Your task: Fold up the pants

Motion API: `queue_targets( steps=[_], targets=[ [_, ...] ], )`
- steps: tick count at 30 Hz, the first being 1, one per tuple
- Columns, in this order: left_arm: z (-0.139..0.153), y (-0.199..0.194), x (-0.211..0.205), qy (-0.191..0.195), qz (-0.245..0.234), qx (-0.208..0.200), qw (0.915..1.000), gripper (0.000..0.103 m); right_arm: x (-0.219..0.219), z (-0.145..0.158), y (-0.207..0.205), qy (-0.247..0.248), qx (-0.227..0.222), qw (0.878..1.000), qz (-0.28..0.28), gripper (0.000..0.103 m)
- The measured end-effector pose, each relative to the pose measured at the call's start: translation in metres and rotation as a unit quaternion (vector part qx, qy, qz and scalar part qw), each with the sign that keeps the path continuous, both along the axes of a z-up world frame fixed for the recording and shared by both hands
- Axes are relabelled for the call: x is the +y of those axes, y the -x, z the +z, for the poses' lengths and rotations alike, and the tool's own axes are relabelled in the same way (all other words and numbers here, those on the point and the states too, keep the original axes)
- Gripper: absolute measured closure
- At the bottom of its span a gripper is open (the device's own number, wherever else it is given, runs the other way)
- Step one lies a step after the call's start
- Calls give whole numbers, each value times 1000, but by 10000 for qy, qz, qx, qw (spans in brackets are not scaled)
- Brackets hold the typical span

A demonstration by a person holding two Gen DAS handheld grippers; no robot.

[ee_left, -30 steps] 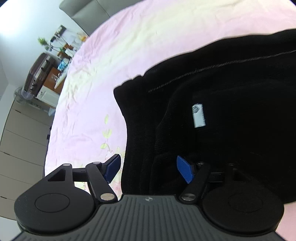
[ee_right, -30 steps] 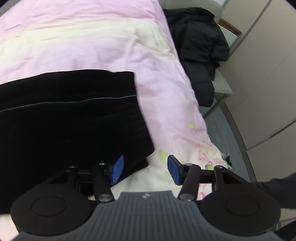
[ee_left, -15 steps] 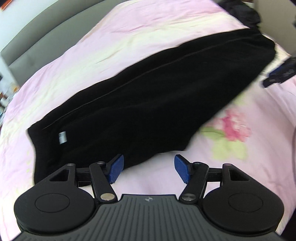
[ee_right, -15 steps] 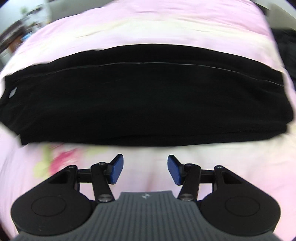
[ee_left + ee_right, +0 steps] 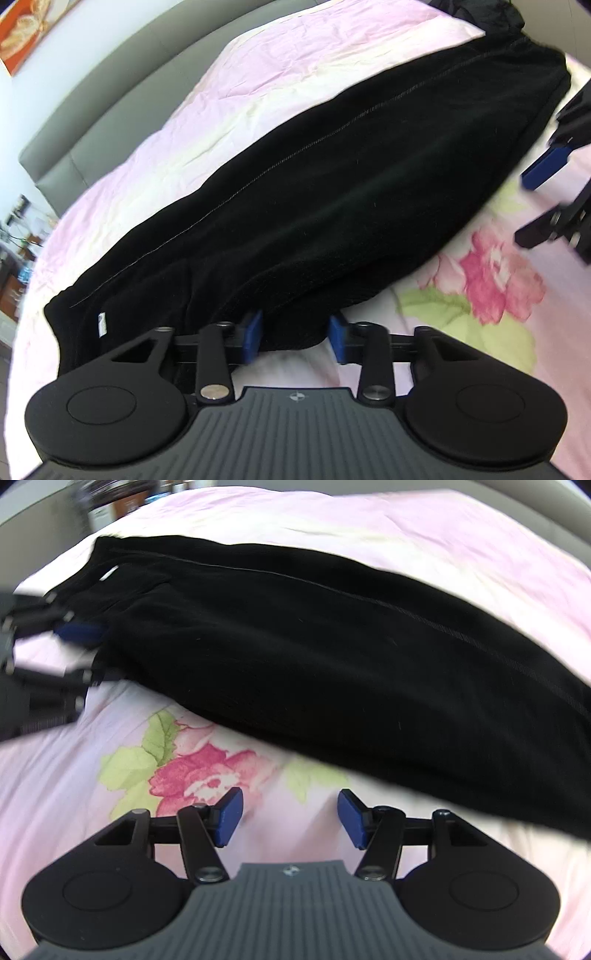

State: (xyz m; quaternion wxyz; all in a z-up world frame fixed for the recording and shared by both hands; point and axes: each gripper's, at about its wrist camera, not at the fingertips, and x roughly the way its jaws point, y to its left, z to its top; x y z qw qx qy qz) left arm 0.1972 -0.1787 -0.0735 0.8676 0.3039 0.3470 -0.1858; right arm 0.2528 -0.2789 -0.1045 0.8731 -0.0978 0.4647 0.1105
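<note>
Pink bedding (image 5: 258, 74) with cream bands and a printed rose (image 5: 199, 775) covered the whole bed, and a grey padded headboard (image 5: 92, 122) ran along its far left side in the left wrist view. Beyond that, a cluttered shelf area showed only as a blur at the far left edge.

Black pants (image 5: 351, 192) lay across the bedding as one long, doubled band, a pale line of stitching running along their length. Their wider end sat at the near left in the left wrist view, with a small white label (image 5: 102, 325) showing on it; the narrower end reached to the far right.

At the near edge of the pants, the left gripper (image 5: 295, 334) had a lump of the black cloth between its blue pads (image 5: 253, 336), and its jaws were closing on that fold; whether the pads already pressed it, I could not tell.

Near the rose print, the right gripper (image 5: 290, 818) hung over bare bedding just beside the pants' near edge, its jaws spread, opening a little, with nothing between them.
</note>
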Motion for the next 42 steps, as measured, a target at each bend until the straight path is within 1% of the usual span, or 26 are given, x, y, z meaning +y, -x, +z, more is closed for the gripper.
queue_targets(
  steps=[1,4,6,8,12,14,16,19,21,22,23,24,26,27,28,29,30,31,32,33,34,36,38,39,41,42],
  targets=[
    [8,-5,3,62,-15,113,9999,80,3,1,-2,87,-44,9998,157,49],
    [36,-19,12,241,-41,527,9983,98,13,0,-9,355,-194,9964,743,49],
    [52,-27,16,319,-34,788,9964,99,26,3,-10,490,-292,9914,1180,49],
    [66,-32,17,320,-23,948,9950,99,41,4,-10,643,-395,9843,1594,49],
    [87,-38,21,303,-53,1290,9912,100,72,4,-13,862,-613,9696,2205,49],
    [91,-40,22,253,-94,1457,9890,100,87,5,-12,1158,-914,9600,2380,49],
    [91,-40,22,218,-160,1646,9860,100,101,5,-15,1316,-1127,9521,2521,49],
    [93,-39,28,294,-172,1942,9804,100,118,1,-23,1402,-1225,9456,2668,50],
    [94,-41,33,424,-131,2123,9762,103,124,4,-21,1362,-1093,9420,2867,80],
    [95,-41,36,522,-119,2244,9730,103,128,3,-20,1369,-959,9411,2939,99],
    [95,-40,39,608,-116,2335,9704,103,129,3,-16,1367,-856,9396,3018,99],
    [98,-38,42,626,-156,2330,9703,103,129,2,-10,1339,-787,9365,3145,100],
    [98,-33,44,518,-254,2189,9740,103,125,0,-1,1284,-658,9333,3288,100],
    [95,-30,45,499,-318,2297,9715,103,123,0,0,1210,-576,9369,3229,100],
    [91,-26,44,456,-409,2490,9666,103,122,1,-1,1106,-474,9421,3131,100],
    [84,-22,43,382,-418,2549,9653,103,120,3,-5,957,-376,9484,3000,100],
    [78,-17,43,282,-405,2452,9682,97,120,4,-8,836,-295,9534,2883,100],
    [71,-8,44,190,-409,2244,9734,94,119,5,-9,766,-230,9557,2833,100],
    [63,0,46,177,-381,2096,9769,79,118,7,-10,728,-184,9568,2810,99],
    [54,3,48,249,-321,2080,9773,62,120,4,-9,693,-154,9580,2779,99],
    [42,7,51,342,-241,2059,9777,57,119,6,-10,652,-113,9596,2735,99],
    [23,16,53,467,-73,1699,9843,54,114,10,-13,594,-4,9622,2657,99],
    [7,22,49,512,-27,1358,9894,50,111,11,-10,612,152,9633,2611,97],
    [0,25,46,551,-6,1180,9915,50,107,11,-8,756,92,9632,2576,93],
    [-7,26,40,756,103,972,9923,49,102,8,-2,1021,10,9614,2556,72],
    [-7,24,40,923,237,921,9912,48,98,7,1,1132,-20,9603,2551,68]
  ],
)
